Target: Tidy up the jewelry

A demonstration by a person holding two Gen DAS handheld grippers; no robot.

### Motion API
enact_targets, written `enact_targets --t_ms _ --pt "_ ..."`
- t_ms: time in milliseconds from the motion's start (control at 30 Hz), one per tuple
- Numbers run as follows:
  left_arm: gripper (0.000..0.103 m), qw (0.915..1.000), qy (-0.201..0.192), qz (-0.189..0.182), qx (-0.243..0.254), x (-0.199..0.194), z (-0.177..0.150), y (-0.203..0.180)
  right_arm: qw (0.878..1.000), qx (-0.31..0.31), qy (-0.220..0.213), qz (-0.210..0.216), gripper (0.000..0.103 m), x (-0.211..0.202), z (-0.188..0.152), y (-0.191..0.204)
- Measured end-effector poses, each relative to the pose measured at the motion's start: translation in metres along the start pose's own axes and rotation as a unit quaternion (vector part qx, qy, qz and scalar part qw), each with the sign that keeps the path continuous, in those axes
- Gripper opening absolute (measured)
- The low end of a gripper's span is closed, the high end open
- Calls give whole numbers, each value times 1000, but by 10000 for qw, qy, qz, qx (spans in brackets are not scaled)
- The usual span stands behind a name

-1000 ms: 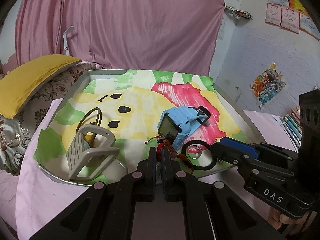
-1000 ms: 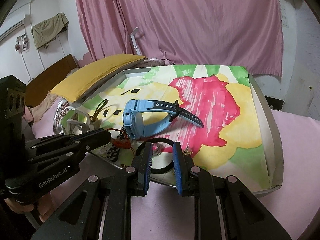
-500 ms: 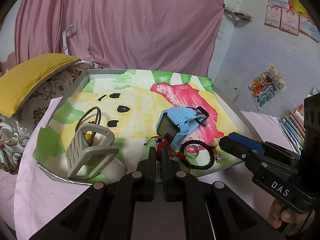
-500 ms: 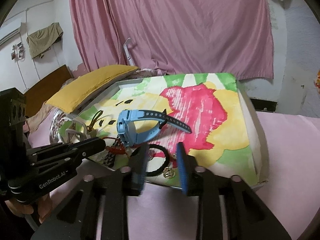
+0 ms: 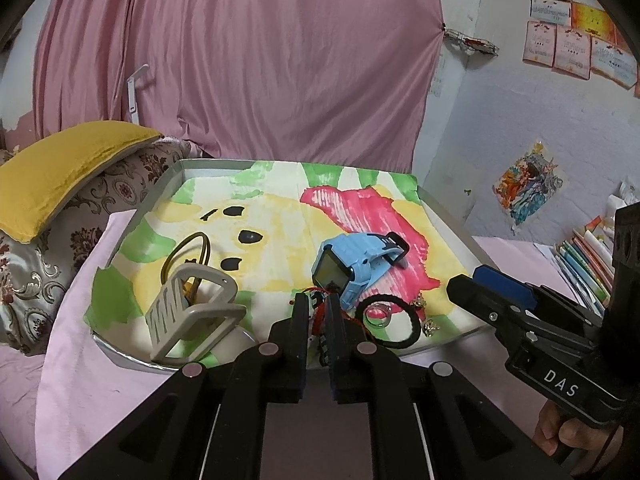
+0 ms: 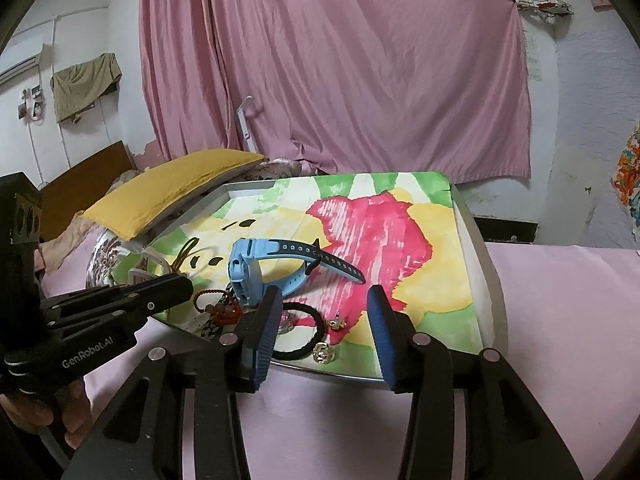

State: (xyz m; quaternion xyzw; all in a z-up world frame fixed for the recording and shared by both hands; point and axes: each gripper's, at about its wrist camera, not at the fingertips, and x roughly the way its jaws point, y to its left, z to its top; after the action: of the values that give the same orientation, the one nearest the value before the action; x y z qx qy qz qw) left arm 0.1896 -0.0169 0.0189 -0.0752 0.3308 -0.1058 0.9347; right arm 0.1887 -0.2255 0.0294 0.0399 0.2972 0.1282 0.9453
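Observation:
A painted tray [image 5: 446, 222] holds a blue smartwatch [image 5: 352, 258], a black hair tie [image 5: 388, 322] with a clear ring [image 5: 378, 316] inside it, gold earrings [image 6: 325, 352], a red bead bracelet [image 6: 218, 306] and a grey rack [image 5: 192, 316] with a gold hoop [image 5: 188, 250]. My left gripper [image 5: 317, 304] is nearly shut at the tray's near edge, over the red bracelet; whether it grips it is unclear. My right gripper [image 6: 324, 312] is open and empty above the hair tie and earrings [image 6: 337, 323].
The tray rests on a pink sheet [image 6: 560, 320]. A yellow cushion [image 5: 56, 168] and a patterned pillow [image 5: 24, 280] lie to the left. A pink curtain [image 5: 240, 60] hangs behind. Books [image 5: 588, 260] are stacked at the right.
My right gripper has opened wide and pulled back slightly from the tray. My left gripper has stayed nearly shut at the bracelet.

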Motion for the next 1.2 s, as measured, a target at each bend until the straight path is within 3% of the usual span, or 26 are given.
enact_targets --t_ms 467,600,800,1000,1200 --pt "16 9999 -165 14 -29 -6 1 2 9997 12 -236 -58 51 -7 -1 -2" --pt "29 9997 -232 13 -32 -9 0 2 9996 16 -274 -71 52 -8 -1 -2" --pt "33 9995 -314 61 -3 -14 2 2 9994 7 -347 -92 59 -10 -2 -1" --pt "53 9989 -464 79 -80 -22 2 5 9993 7 -371 -99 66 -12 -3 -1" --pt "62 9983 -565 145 -77 -28 2 7 9991 42 -400 -112 75 -14 -4 -3"
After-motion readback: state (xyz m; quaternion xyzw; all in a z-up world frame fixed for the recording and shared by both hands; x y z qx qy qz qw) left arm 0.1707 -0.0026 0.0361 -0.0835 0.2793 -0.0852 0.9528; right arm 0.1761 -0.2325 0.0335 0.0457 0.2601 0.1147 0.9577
